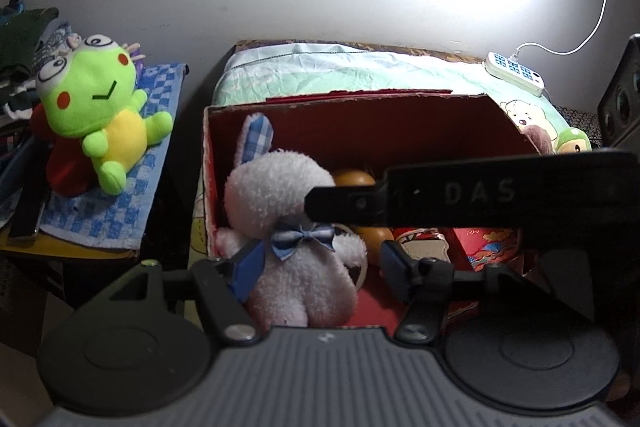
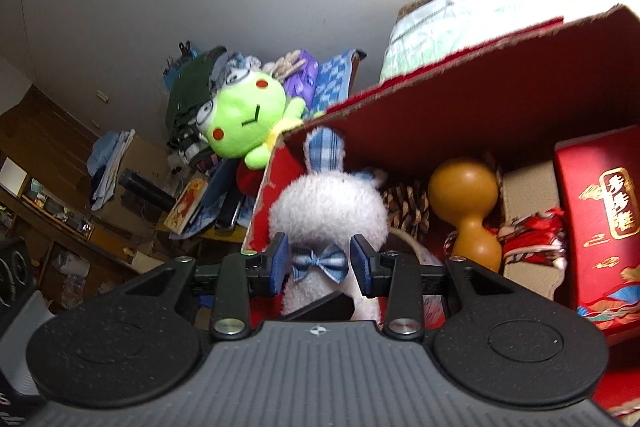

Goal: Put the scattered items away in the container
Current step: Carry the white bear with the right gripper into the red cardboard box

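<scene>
A white plush rabbit (image 1: 288, 227) with a blue checked ear and bow tie sits at the left end of the red cardboard box (image 1: 360, 123). My left gripper (image 1: 320, 267) is open around the rabbit's body, with space beside its right finger. My right gripper (image 2: 320, 263) has its blue pads on either side of the rabbit's (image 2: 332, 211) neck and bow tie; they look close to the fur, but contact is unclear. The right gripper's black body (image 1: 472, 195) crosses the left wrist view over the box. A green plush frog (image 1: 96, 111) lies outside on a blue checked towel (image 1: 132, 179).
In the box (image 2: 480, 75) lie an orange gourd (image 2: 468, 211), a pine cone (image 2: 408, 207), a red gift box (image 2: 600, 227) and red tassels (image 2: 536, 239). A white power strip (image 1: 516, 73) lies on the sheet behind. The frog (image 2: 244, 119) lies among clutter on the left.
</scene>
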`<act>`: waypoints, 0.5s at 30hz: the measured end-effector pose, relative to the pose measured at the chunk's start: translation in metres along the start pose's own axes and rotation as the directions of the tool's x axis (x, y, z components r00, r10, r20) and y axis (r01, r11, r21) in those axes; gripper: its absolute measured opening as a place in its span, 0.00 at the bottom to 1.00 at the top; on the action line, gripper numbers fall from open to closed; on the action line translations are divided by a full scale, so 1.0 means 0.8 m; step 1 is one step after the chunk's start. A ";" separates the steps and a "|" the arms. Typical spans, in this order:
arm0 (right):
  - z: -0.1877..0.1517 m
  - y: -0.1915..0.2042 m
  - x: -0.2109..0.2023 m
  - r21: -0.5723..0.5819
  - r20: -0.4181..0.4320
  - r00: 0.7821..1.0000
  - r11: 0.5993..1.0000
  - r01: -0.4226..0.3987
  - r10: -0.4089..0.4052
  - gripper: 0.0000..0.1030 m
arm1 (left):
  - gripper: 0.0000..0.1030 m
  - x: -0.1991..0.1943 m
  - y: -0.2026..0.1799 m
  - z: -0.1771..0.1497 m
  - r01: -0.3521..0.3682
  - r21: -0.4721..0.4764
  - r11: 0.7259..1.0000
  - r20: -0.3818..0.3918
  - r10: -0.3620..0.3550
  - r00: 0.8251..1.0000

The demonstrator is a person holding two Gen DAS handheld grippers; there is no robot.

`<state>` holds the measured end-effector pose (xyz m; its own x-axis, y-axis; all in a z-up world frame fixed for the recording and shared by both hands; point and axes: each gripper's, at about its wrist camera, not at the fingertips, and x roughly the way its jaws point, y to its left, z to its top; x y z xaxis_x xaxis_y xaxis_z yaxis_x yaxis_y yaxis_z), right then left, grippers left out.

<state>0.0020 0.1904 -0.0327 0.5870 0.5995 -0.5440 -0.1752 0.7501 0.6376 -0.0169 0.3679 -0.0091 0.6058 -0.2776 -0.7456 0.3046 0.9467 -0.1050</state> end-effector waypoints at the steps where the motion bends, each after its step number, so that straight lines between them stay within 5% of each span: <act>1: 0.001 0.001 -0.003 -0.003 0.013 1.000 1.000 0.021 -0.021 0.37 | 0.61 0.000 -0.001 0.000 -0.004 0.000 1.000 -0.001 0.004 1.000; 9: 0.006 -0.001 0.011 -0.042 0.010 0.984 0.983 0.180 -0.180 0.28 | 0.61 -0.002 -0.007 -0.002 -0.040 -0.003 0.999 -0.014 0.040 0.999; 15: 0.007 -0.001 0.032 -0.060 -0.029 0.987 0.986 0.159 -0.161 0.27 | 0.61 0.002 -0.006 -0.006 -0.059 0.001 0.998 -0.031 0.059 0.998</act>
<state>0.0214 0.2040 -0.0442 0.5844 0.4790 -0.6550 -0.1265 0.8511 0.5095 -0.0213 0.3641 -0.0130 0.5992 -0.2163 -0.7708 0.2690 0.9612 -0.0607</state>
